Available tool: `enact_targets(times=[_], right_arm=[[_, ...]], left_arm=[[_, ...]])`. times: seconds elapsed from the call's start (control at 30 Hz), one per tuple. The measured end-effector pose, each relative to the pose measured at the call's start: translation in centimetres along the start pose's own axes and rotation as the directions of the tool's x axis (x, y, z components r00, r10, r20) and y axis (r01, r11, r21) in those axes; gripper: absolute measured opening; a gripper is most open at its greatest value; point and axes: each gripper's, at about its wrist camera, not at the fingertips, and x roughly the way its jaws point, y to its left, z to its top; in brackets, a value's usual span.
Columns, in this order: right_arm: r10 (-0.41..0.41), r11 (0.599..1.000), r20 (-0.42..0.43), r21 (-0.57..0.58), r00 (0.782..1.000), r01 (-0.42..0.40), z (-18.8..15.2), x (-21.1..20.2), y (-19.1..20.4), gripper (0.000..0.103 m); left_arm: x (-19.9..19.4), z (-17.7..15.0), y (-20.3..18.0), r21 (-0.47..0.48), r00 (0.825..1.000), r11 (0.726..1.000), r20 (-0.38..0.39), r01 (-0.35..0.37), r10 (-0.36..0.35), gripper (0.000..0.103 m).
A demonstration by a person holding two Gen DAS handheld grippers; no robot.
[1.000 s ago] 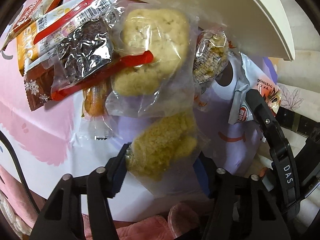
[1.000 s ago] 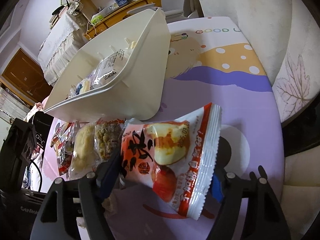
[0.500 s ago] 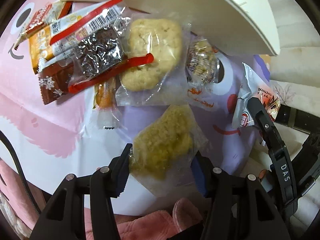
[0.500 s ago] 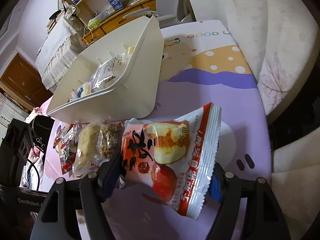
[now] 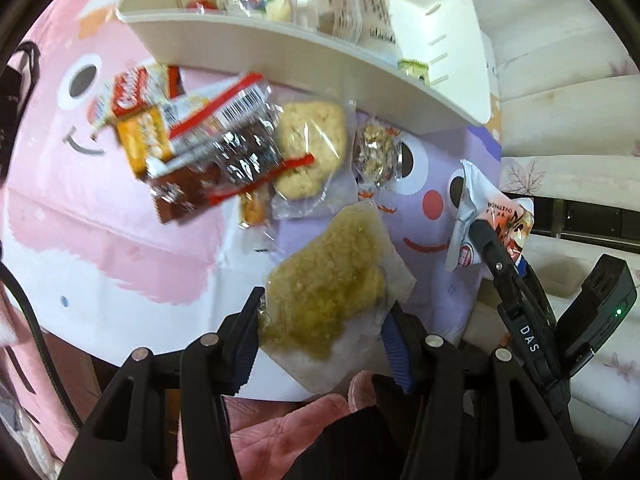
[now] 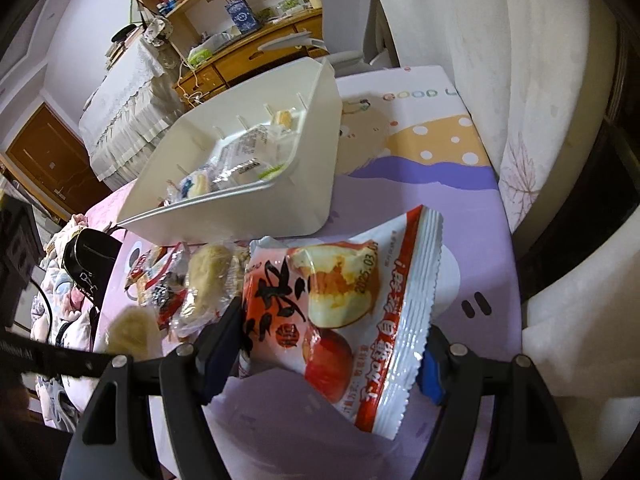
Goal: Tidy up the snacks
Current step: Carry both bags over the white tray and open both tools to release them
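My left gripper [image 5: 320, 340] is shut on a clear packet of yellow crumbly cake [image 5: 328, 292] and holds it above the mat. My right gripper [image 6: 332, 344] is shut on a red and white apple snack packet [image 6: 344, 312], also seen in the left wrist view [image 5: 492, 224]. A white bin [image 5: 288, 56] [image 6: 256, 184] stands behind with several packets inside. Loose snacks lie in front of it: a pale rice cake [image 5: 308, 148], a dark foil packet [image 5: 236, 156], an orange packet [image 5: 140, 140] and a small nut bar [image 5: 372, 152].
A pink and purple cartoon mat [image 5: 100, 240] [image 6: 440, 176] covers the table. A white cushioned seat [image 6: 540, 80] lies to the right. A desk and shelves [image 6: 240, 52] stand far behind. A pink sleeve [image 5: 280, 432] shows under the left gripper.
Both grippers have risen and pulled back from the pile with their packets. The bin's inside has come into the left wrist view.
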Motion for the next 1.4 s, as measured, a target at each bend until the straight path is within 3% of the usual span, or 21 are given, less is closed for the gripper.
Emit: enact_targets(times=[0.53,0.93,1.07,1.4], right_arm=[[0.013,1.0,0.129,-0.007,0.992,-0.012,2.6,-3.5,5.4,0.074],[-0.024,1.0,0.206,0.008,0.978,0.023,6.8,-3.0,9.0,0.074],[-0.046,0.999,0.216,0.005,0.975,0.046,8.2,-2.3,9.6,0.075],[-0.101,0.995,0.2,0.014,0.975,0.1,10.6,0.5,11.3,0.076]], left_arm=[[-9.5,5.7,2.7,0.088,0.987,0.996,0.161,-0.031,0.016,0.053],[-14.5,11.7,4.6,0.135,0.96,0.991,0.279,-0.004,-0.034,0.053],[-15.1,13.7,5.2,0.139,0.95,0.99,0.303,0.029,-0.071,0.053],[-13.5,17.4,6.7,0.122,0.958,0.991,0.274,0.059,-0.09,0.054]])
